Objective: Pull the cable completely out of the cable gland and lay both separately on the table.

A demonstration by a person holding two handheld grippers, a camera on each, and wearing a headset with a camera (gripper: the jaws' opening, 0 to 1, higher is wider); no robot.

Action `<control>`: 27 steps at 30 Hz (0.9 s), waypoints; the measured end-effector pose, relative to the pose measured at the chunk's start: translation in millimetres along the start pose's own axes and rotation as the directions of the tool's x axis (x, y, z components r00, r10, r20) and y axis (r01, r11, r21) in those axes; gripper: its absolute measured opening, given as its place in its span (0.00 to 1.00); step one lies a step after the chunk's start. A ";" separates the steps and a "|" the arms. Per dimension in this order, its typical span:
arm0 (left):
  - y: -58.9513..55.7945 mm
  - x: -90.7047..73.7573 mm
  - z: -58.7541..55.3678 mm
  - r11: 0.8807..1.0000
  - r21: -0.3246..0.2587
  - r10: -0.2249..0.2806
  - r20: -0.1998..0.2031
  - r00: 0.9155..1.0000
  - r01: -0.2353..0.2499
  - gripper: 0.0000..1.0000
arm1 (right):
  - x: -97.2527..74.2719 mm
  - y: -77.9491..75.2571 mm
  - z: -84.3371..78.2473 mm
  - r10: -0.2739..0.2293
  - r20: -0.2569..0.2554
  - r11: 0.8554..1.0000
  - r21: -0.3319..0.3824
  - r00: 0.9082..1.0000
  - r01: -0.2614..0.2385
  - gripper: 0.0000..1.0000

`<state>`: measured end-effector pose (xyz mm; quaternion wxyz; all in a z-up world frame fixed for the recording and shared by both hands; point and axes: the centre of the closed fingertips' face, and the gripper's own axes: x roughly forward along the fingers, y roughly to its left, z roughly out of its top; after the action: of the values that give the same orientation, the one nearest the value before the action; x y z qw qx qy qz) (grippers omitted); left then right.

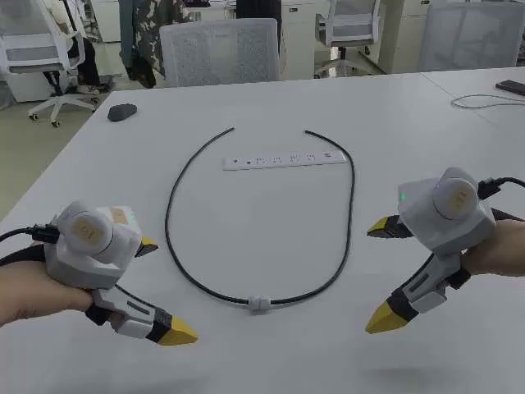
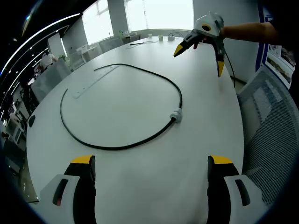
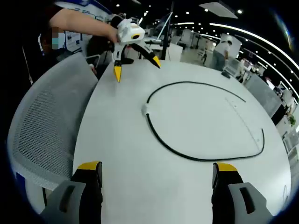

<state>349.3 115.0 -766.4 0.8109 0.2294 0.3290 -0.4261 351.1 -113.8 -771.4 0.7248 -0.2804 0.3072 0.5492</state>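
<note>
White table (image 1: 271, 107): black cable (image 1: 168, 215) lying in an open loop at centre, white cable gland (image 1: 259, 303) on its near bend. Power strip (image 1: 283, 160) and mouse (image 1: 122, 112) farther back. Mesh office chairs (image 1: 220, 48) beyond. Left gripper (image 1: 168, 289) and right gripper (image 1: 378, 274) flank the gland, jaws spread, holding nothing.

On the white table (image 1: 262, 234) a black cable (image 1: 168, 217) lies in an open loop, its 2 ends toward 12 o'clock, near a white power strip (image 1: 283, 160). The white cable gland (image 1: 259, 303) sits on the cable at 6 o'clock. The left gripper (image 1: 168, 289) is at 8 o'clock, the right gripper (image 1: 376, 276) at 4 o'clock, both with jaws spread and apart from the cable. A dark mouse (image 1: 122, 112) lies at 11 o'clock
</note>
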 end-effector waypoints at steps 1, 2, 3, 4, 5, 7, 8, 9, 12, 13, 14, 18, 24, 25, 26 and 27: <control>0.2 -0.6 0.3 1.000 0.001 0.001 0.003 1.000 -0.001 1.00 | 0.6 0.2 0.9 0.002 0.000 1.000 -0.001 1.000 -0.002 0.99; 0.4 -1.2 0.7 1.000 0.012 0.006 0.004 1.000 -0.006 1.00 | 1.5 0.3 1.8 0.005 -0.001 1.000 -0.003 1.000 -0.005 0.99; 0.3 -1.5 0.2 1.000 0.017 0.007 0.002 1.000 -0.007 1.00 | 1.8 0.3 2.1 0.006 0.000 1.000 -0.006 1.000 -0.006 0.99; -0.9 -1.6 -0.4 1.000 0.012 0.001 0.003 1.000 -0.001 1.00 | 2.8 1.3 4.8 0.014 0.014 1.000 0.010 1.000 -0.014 0.99; -4.3 -1.8 -0.7 1.000 0.001 -0.016 0.004 1.000 0.016 1.00 | 3.6 4.2 9.3 0.029 0.041 0.999 0.044 0.999 -0.031 0.99; -15.8 -2.5 -2.9 0.997 -0.020 -0.072 0.004 0.997 0.072 1.00 | 2.2 4.2 15.0 0.037 0.071 0.998 0.056 0.997 -0.041 0.99; -12.7 -2.9 -4.3 0.998 0.027 -0.055 -0.004 0.999 0.055 1.00 | 2.5 2.7 13.3 0.032 0.062 0.998 0.052 0.998 -0.035 0.99; -8.6 -2.4 -5.3 0.999 0.040 -0.035 -0.007 0.999 0.036 1.00 | 3.0 0.6 12.0 0.030 0.062 0.998 0.047 0.998 -0.033 0.99; -9.1 -2.3 -2.7 0.998 -0.045 -0.052 0.009 0.999 0.052 1.00 | 3.7 3.0 9.9 0.037 0.052 0.998 0.039 0.998 -0.039 0.99; -8.1 -1.9 -1.0 0.997 -0.049 -0.054 0.017 0.998 0.054 1.00 | 3.9 3.1 8.8 0.036 0.048 0.999 0.032 0.998 -0.037 0.99; -5.7 -1.8 -0.8 0.999 -0.030 -0.045 0.015 0.999 0.045 1.00 | 4.1 4.0 7.3 0.038 0.040 0.999 0.030 0.998 -0.039 0.99; -7.9 2.6 -1.7 0.999 -0.006 -0.042 -0.007 0.999 0.041 1.00 | 4.2 4.8 5.7 0.032 0.036 0.999 0.024 0.999 -0.033 0.99; -13.8 8.8 -4.6 0.997 0.015 -0.072 -0.017 0.997 0.072 1.00 | 6.1 7.3 1.0 0.037 0.020 0.999 0.028 0.999 -0.038 0.99; -13.9 9.4 -4.1 0.997 0.017 -0.073 -0.016 0.997 0.073 1.00 | 6.1 7.1 0.4 0.035 0.020 0.999 0.028 0.999 -0.036 0.99; -13.8 10.4 -3.4 0.997 0.019 -0.073 -0.016 0.997 0.074 1.00 | 6.0 7.1 0.4 0.034 0.021 0.999 0.028 0.999 -0.034 0.99; -13.9 10.7 -2.6 0.997 0.023 -0.074 -0.015 0.997 0.074 1.00 | 5.9 7.0 0.7 0.031 0.023 0.999 0.030 0.999 -0.032 0.99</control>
<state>341.2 103.5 -777.2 0.7895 0.2294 0.3379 -0.4581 345.7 -107.9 -775.8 0.7236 -0.2583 0.3117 0.5591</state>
